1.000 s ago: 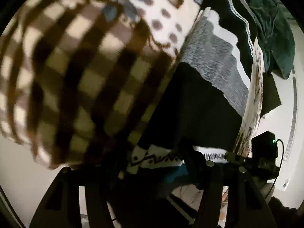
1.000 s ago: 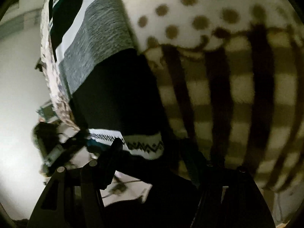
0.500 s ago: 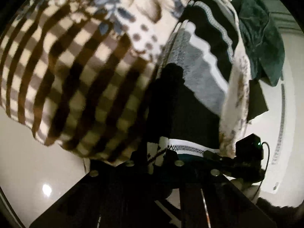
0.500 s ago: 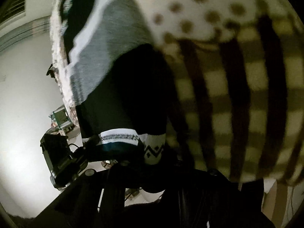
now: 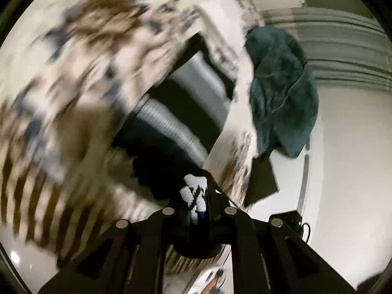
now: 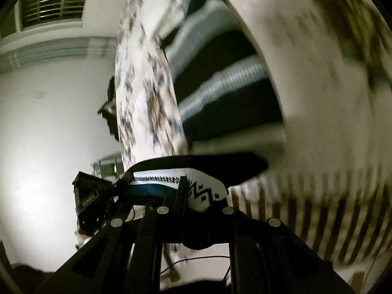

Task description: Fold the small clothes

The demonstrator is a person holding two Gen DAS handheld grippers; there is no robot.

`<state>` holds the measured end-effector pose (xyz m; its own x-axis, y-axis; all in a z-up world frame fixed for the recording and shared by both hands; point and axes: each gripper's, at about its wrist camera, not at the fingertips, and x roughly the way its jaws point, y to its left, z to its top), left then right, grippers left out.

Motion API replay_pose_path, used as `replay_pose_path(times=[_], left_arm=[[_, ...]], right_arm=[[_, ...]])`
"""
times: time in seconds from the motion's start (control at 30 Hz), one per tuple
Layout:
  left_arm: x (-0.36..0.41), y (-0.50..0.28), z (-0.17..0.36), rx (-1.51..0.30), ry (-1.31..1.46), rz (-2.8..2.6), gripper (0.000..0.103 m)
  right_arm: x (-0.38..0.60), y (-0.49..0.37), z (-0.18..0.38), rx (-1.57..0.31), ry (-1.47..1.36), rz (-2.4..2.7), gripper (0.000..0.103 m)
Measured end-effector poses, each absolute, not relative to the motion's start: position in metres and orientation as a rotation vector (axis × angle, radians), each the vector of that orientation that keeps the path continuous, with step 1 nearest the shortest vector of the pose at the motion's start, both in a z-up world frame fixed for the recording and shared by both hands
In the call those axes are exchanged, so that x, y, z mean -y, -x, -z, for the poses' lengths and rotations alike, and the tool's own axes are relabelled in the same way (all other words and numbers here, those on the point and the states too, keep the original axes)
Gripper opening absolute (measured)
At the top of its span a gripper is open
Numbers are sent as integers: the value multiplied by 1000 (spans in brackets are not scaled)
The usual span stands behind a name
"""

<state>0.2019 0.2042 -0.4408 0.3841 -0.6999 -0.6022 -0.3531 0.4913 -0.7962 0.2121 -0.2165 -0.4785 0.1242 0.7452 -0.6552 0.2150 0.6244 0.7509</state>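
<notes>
Both grippers are now clenched on the patterned hem and lifting it, where a second ago their jaws were standing apart over flat cloth; the hem is rising off the bed and everything behind is smearing with motion.

Left gripper is pinching the white zigzag cuff of the knit garment, cloth bunched between the jaws. Right gripper is gripping the same white band further along the knit garment's edge, and the hem is stretching taut between the two hands toward the other gripper seen at left in the right wrist view. The rest of the garment, dark with grey ribbed stripes, is still trailing on the floral bedspread, probably sagging into a fold, though blur is making that hard to confirm. A dark green towel is lying further back on the bed.

Handling, as a judgement: soft, light, stretchy knit, not slippery, drooping wherever unsupported. The two hem corners are looking like the right holds for a fold-over, since the thicker band is resisting slip.

Both grippers are pointing forward and downward, side by side, wrists roughly level with each other.
</notes>
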Motion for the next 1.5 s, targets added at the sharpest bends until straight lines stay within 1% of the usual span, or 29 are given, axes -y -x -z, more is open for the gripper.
replay_pose_path(times=[0.1,0.2,0.33,0.4,0.43,0.47,0.5,0.53,0.57,0.6,0.63,0.67,0.73,0.77,0.83,0.9,0.97,1.03,1.1,1.13,1.17,1.2,1.23,1.3,1.4,1.43,1.5], left_arm=[[-201,-270,439,-1171,1070,312,7],[-197,-335,452,-1163,1050,304,7],[-196,-419,478,-1182,1044,289,8],[-193,-461,498,-1220,1046,287,8],[-194,-478,511,-1238,1071,275,10],[-196,-489,519,-1251,1099,270,12],[-199,-501,533,-1273,1142,262,14],[-202,-513,546,-1296,1205,255,24],[-206,-516,553,-1287,1266,265,39],[-211,-516,555,-1261,1319,281,47],[-214,-513,555,-1239,1350,296,55],[-217,-510,554,-1219,1379,313,57],[-223,-502,550,-1189,1382,313,58],[-226,-501,547,-1183,1346,297,58],[-227,-497,535,-1179,1193,264,58],[-219,-501,523,-1190,973,233,58],[-208,-512,524,-1223,803,222,58],[-186,-527,534,-1276,627,216,58],[-174,-539,544,-1300,541,214,50],[-170,-544,550,-1303,510,220,15],[-166,-550,555,-1316,475,216,10],[-165,-555,555,-1312,470,216,10],[-165,-561,557,-1309,461,210,9],[-170,-567,564,-1328,477,218,9],[-184,-567,560,-1355,588,245,13],[-191,-559,555,-1354,624,265,17],[-206,-543,542,-1327,684,293,32]], right_arm=[[216,-273,464,-1352,-852,-446,12],[218,-335,464,-1299,-841,-414,12],[218,-421,478,-1259,-826,-343,12],[215,-469,491,-1264,-821,-304,12],[216,-487,499,-1274,-825,-280,12],[217,-512,512,-1295,-861,-259,16],[218,-526,521,-1307,-890,-250,16],[221,-541,529,-1323,-924,-235,18],[224,-555,536,-1331,-968,-234,21],[225,-564,539,-1324,-1000,-244,25],[226,-567,540,-1309,-1025,-260,42],[228,-570,537,-1282,-1038,-280,59],[236,-568,526,-1206,-1053,-311,67],[241,-565,520,-1191,-1048,-314,68],[245,-562,514,-1198,-988,-291,68],[242,-564,514,-1250,-843,-244,68],[230,-570,524,-1318,-684,-220,68],[217,-575,537,-1370,-587,-213,68],[203,-583,555,-1408,-544,-224,66],[199,-587,562,-1417,-547,-228,50],[196,-591,567,-1421,-554,-231,14],[194,-595,572,-1424,-558,-216,9],[196,-599,576,-1419,-577,-188,8],[204,-605,578,-1381,-592,-112,8],[205,-609,586,-1430,-594,-96,8],[204,-609,584,-1452,-590,-105,10],[208,-599,573,-1476,-604,-147,23]])
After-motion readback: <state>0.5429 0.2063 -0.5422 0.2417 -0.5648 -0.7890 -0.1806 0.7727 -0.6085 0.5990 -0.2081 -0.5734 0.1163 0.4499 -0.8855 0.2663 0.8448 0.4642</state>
